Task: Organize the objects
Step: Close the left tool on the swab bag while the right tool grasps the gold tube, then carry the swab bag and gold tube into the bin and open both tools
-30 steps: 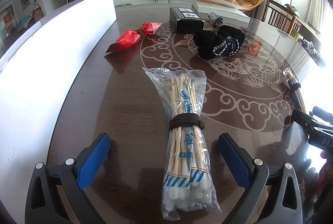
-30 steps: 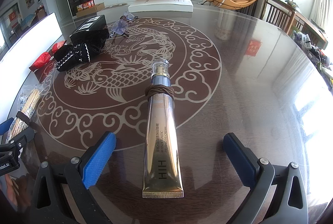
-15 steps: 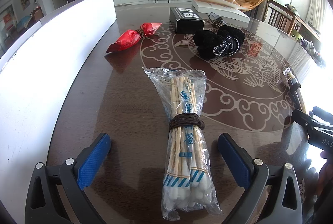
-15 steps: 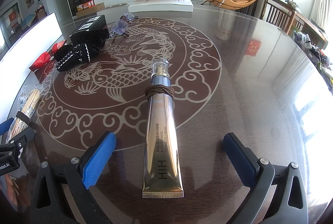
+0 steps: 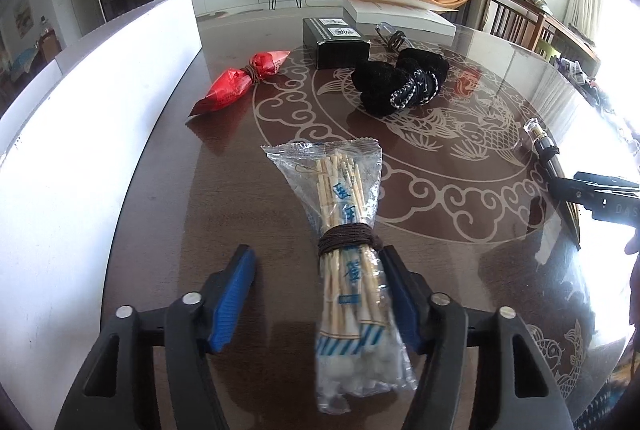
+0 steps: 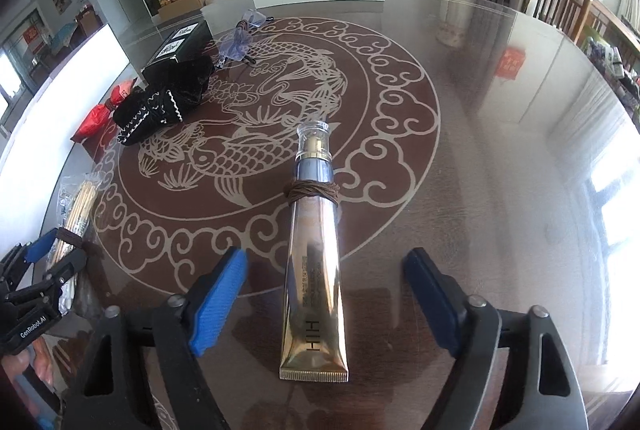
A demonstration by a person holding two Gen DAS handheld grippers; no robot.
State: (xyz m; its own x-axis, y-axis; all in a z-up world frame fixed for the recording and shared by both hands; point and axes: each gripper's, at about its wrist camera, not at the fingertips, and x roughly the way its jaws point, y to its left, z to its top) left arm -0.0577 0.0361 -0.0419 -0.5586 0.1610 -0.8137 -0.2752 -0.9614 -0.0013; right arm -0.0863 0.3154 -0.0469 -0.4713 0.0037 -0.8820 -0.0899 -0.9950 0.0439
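A clear pack of cotton swabs [image 5: 344,214], tied with a brown cord, lies on the dark patterned table [image 5: 160,230]. My left gripper [image 5: 316,262] straddles its lower half with jaws closing. The right pad [image 5: 400,294] is at the pack's edge, while the left pad [image 5: 236,290] stands well clear of it. A gold cream tube [image 6: 314,270] with a brown cord around its neck lies between the pads of my right gripper [image 6: 326,258]. Its jaws are closing too, with a gap on both sides of the tube.
Further back on the table lie a red packet [image 5: 240,84], a black box [image 5: 340,38], a black cloth bundle [image 5: 400,86] and a flat white box [image 5: 400,14]. A tall white board [image 5: 80,150] runs along the table's left edge. A small clear bag [image 6: 240,38] sits near the black box.
Both grippers' jaws have narrowed from wide open around the swab pack and the tube. The left gripper's right pad has reached the pack's side. Neither hand has shifted much.
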